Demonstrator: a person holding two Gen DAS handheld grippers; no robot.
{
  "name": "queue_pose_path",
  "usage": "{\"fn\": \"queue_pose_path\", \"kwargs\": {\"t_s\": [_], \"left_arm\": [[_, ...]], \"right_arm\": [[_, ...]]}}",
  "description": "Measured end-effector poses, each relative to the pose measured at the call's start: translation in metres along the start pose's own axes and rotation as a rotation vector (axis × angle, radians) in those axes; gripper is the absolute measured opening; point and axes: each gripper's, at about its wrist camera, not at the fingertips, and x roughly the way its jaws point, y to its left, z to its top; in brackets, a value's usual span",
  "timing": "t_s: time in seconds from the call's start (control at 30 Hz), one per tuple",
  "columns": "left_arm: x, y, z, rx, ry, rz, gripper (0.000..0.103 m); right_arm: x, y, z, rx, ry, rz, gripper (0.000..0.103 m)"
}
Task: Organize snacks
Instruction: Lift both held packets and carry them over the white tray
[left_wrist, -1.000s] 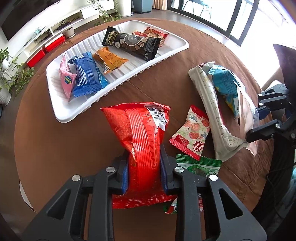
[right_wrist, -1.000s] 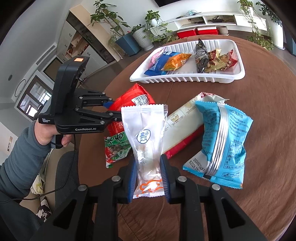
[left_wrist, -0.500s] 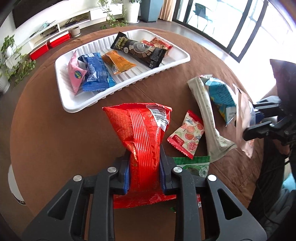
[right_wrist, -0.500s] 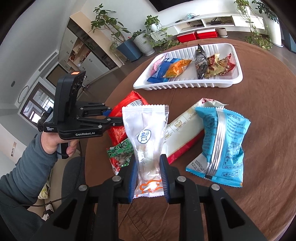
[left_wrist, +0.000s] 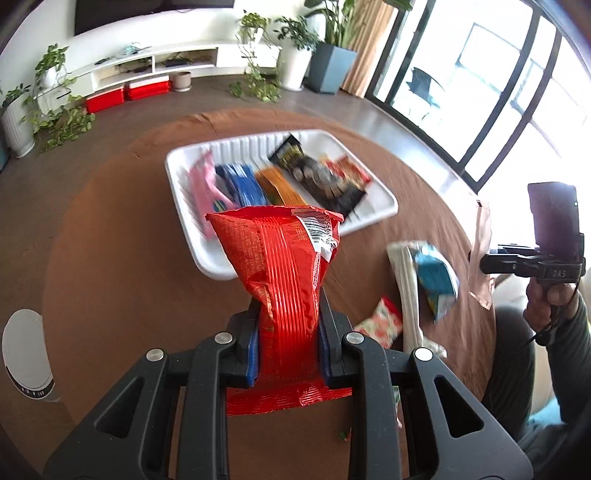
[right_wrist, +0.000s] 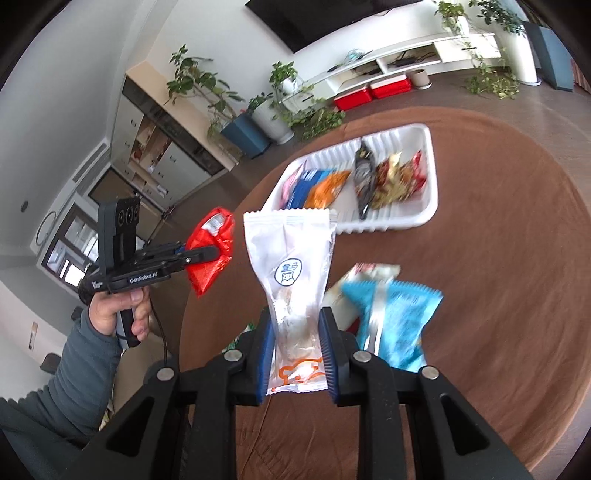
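Two claws clenched: left claw (left_wrist: 287, 343) pinches red bag (left_wrist: 284, 266), right claw (right_wrist: 297, 354) clear packet (right_wrist: 291, 273).

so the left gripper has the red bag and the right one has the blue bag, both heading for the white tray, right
Not quite. The right gripper is shut on the clear white packet, as the right wrist view shows; the blue bag lies on the table. The left gripper does hold the red bag, with the white tray ahead.
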Motion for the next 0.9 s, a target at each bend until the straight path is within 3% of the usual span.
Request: {"fn": "queue_pose_path", "kwargs": {"t_s": [0.17, 0.33, 0.57, 0.73, 0.9], "left_arm": [[-0.010, 0.019, 0.035, -0.066, -0.065, 0.004, 0.022], [-0.002, 0.027, 0.074, -0.092, -0.088, 0.008, 0.022], [0.035, 0.035, 0.109, -0.118, -0.058, 0.004, 0.022], [0.067, 0.041, 0.113, -0.121, -0.005, 0.030, 0.022], [0.090, 0.045, 0.107, -0.125, 0.022, 0.035, 0.022]], "right_arm": [[-0.019, -0.008, 0.047, 0.034, -0.084, -0.036, 0.026], [-0.009, -0.002, 0.102, 0.041, -0.122, -0.050, 0.026], [0.068, 0.004, 0.155, 0.046, 0.010, -0.074, 0.026], [0.122, -0.005, 0.161, 0.053, 0.114, -0.146, 0.026], [0.153, -0.017, 0.158, 0.084, 0.154, -0.186, 0.026]]}}
